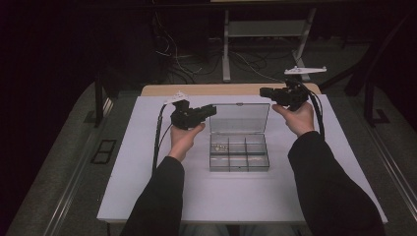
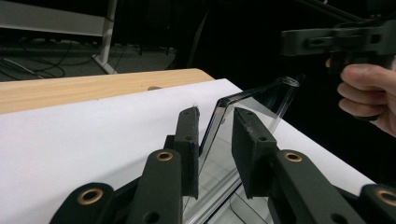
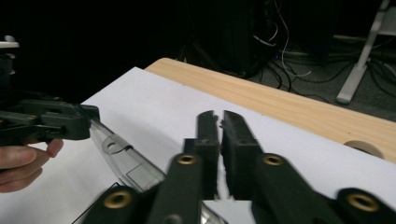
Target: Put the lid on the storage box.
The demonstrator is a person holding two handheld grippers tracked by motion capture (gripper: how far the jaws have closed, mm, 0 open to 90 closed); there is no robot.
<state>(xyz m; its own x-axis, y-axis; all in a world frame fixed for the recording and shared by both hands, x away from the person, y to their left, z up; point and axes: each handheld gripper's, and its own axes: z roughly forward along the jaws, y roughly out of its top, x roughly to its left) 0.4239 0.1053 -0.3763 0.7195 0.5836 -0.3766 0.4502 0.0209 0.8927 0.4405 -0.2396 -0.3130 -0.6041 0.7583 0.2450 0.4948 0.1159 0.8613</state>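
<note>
In the high view I see the clear compartment box (image 1: 239,150) at the table's (image 1: 147,187) centre, its lid (image 1: 239,118) standing upright, my left gripper (image 1: 209,110) at the lid's left edge. The left gripper view shows that gripper's (image 2: 215,140) jaws straddling the lid's (image 2: 261,100) edge, whether pressing I cannot tell. In the right gripper view my right gripper (image 3: 220,123) is closed, empty, above the table.

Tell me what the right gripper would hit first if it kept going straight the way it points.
Probably nothing soon. The right gripper, jaws shut and empty, points over the white table cover toward the wooden table edge, apparently above both. The clear box lid lies off to one side. Depth is hard to judge.
</note>
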